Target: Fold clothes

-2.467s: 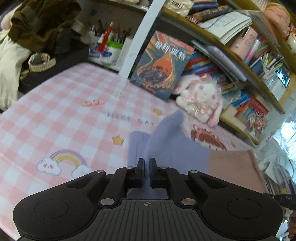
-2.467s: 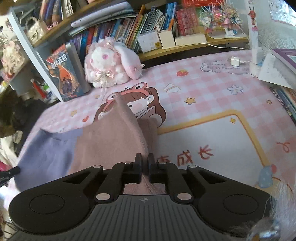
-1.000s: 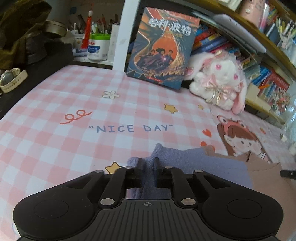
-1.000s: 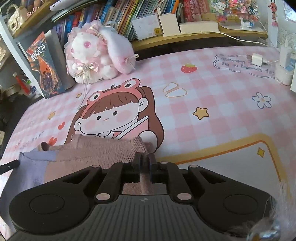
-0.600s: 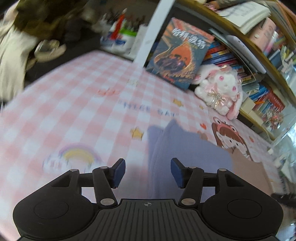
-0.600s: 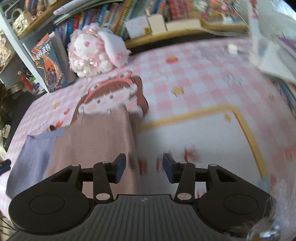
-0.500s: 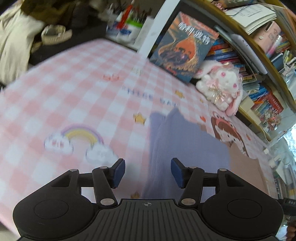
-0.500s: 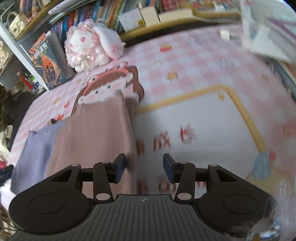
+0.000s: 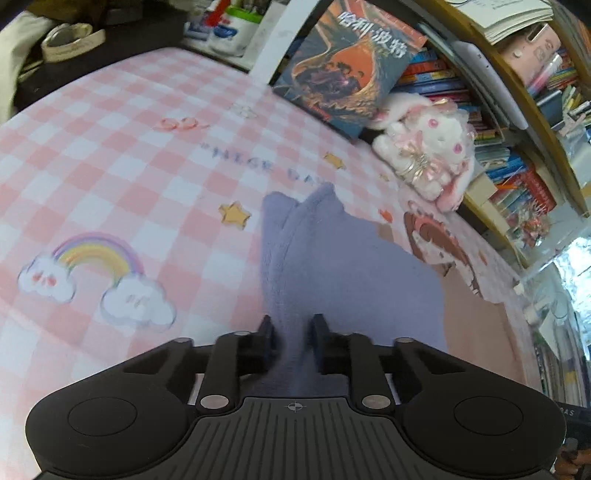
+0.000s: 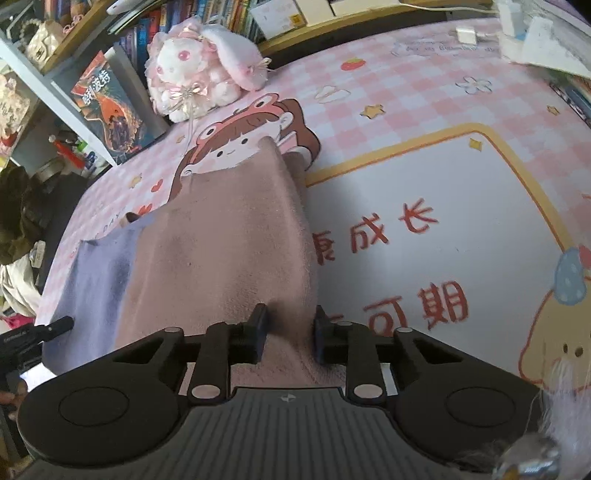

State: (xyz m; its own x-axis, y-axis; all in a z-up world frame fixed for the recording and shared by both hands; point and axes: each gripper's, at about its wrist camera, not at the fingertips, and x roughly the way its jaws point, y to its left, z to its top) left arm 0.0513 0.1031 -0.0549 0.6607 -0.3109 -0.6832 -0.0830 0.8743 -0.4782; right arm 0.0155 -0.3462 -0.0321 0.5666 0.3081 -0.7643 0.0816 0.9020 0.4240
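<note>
A folded cloth, lavender (image 9: 343, 266) on one half and dusty pink (image 10: 225, 251) on the other, lies on the pink checked mat (image 9: 122, 155). My left gripper (image 9: 292, 328) is open, its jaws standing either side of the lavender near edge without pinching it. My right gripper (image 10: 289, 326) is open too, its jaws either side of the pink near edge. The pink half also shows in the left wrist view (image 9: 476, 325), and the lavender half in the right wrist view (image 10: 99, 273). The left gripper's tip shows at the right wrist view's left edge (image 10: 55, 326).
A white and pink plush rabbit (image 10: 199, 81) and a standing book (image 9: 351, 70) sit at the mat's far edge against bookshelves (image 9: 517, 122). Pens and jars (image 9: 229, 22) stand far left. A charger and papers (image 10: 517, 40) lie far right.
Both grippers folded the cloth forward while shut on it, let go and opened wide. Now they sit back at the near edge with jaws partly closed in around the cloth.
</note>
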